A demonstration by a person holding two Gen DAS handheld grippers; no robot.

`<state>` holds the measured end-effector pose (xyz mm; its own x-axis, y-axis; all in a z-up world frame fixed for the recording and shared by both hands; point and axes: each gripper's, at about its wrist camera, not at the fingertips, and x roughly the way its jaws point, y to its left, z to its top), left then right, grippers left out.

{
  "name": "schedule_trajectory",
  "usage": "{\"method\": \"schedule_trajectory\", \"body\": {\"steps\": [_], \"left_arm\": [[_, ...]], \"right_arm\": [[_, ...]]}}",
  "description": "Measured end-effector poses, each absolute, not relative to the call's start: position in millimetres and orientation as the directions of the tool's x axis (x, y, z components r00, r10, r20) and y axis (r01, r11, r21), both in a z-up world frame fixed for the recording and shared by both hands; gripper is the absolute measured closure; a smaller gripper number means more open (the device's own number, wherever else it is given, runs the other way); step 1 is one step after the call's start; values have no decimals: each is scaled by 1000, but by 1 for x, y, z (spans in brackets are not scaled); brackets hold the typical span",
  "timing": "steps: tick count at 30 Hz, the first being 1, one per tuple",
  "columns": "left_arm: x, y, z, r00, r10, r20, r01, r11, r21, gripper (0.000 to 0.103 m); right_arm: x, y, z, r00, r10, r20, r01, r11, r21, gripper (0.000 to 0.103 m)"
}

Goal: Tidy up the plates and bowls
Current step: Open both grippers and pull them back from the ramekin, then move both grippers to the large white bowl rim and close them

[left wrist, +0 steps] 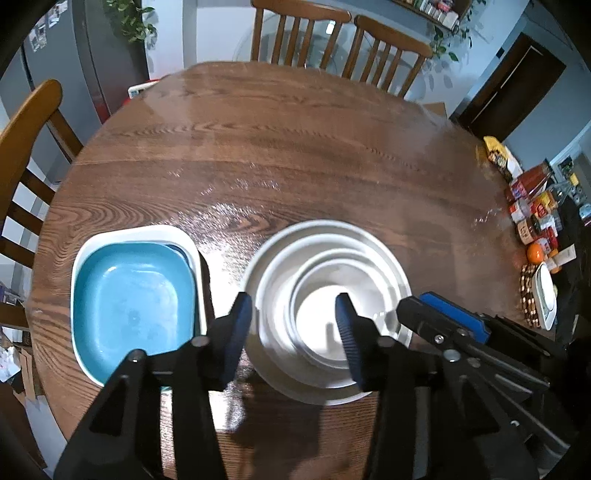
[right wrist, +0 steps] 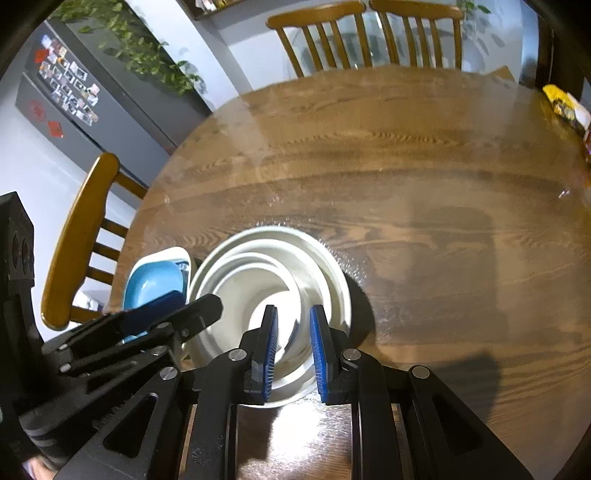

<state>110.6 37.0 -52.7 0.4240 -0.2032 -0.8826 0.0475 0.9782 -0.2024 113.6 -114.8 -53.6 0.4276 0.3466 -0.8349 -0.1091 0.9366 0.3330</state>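
White bowls (left wrist: 327,306) sit nested in one stack on the round wooden table (left wrist: 280,147), near its front edge; at least three rims show, one inside another. Just beside the stack on its left lies a blue square dish (left wrist: 133,302) resting inside a white square dish (left wrist: 147,233), with a further blue edge peeking out beneath it. The left tongs (left wrist: 293,334) are spread wide above the stack, one blue pad over the stack's left rim and the other over the innermost bowl, gripping nothing. The right tongs (right wrist: 293,350) hang over the same stack's right side, their blue pads parted by a narrower gap, and they appear released; whether a bowl wall lies between them cannot be told. Packets and jars (left wrist: 532,206) crowd the table's right edge, and wooden chairs (left wrist: 299,33) stand around it.
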Motion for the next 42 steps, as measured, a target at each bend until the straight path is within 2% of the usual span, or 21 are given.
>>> {"method": "schedule_trajectory", "body": {"steps": [3,6,8,10,12,17,20,24,27,29,34,36,38,42], "left_arm": [[106,43,-47,441,-196,-876,41,979,-199,45],[103,50,-42,451,-191,-872,35,980,-196,36],[100,54,-40,456,-173,-873,27,983,-181,26],[99,61,-39,452,-163,-877,21,985,-173,24],[97,68,-40,444,-145,-884,2,987,-161,23],[97,82,-48,413,-103,-905,-51,989,-136,11],[97,88,-55,387,-84,-918,-82,989,-126,10],[98,93,-60,381,-126,-916,-102,979,-177,10],[101,96,-60,375,-153,-914,-119,970,-212,14],[102,96,-60,374,-164,-913,-121,967,-224,27],[107,91,-61,365,-172,-915,-112,967,-227,40],[109,88,-63,357,-184,-916,-108,966,-236,40],[112,87,-65,357,-175,-918,-105,969,-226,49],[119,86,-71,342,-178,-923,-110,968,-227,55]], "right_arm": [[110,-118,-47,451,340,-825,-113,939,325,63],[107,-120,-42,461,345,-817,-120,937,328,59],[105,-123,-41,465,349,-813,-116,935,335,57],[104,-128,-41,469,357,-807,-103,930,352,49],[103,-137,-44,463,376,-803,-85,920,382,48],[103,-154,-56,434,377,-818,-25,913,407,46],[104,-159,-63,417,372,-829,-8,914,406,46],[108,-165,-74,401,399,-825,18,897,442,46],[109,-163,-76,402,407,-820,14,893,449,46],[110,-162,-75,408,406,-818,4,895,447,46],[115,-156,-77,400,406,-822,-21,900,435,65],[117,-155,-79,395,413,-821,-23,898,440,67],[119,-156,-82,387,419,-821,-21,894,447,72],[122,-154,-86,373,426,-824,-24,892,451,77]]}}
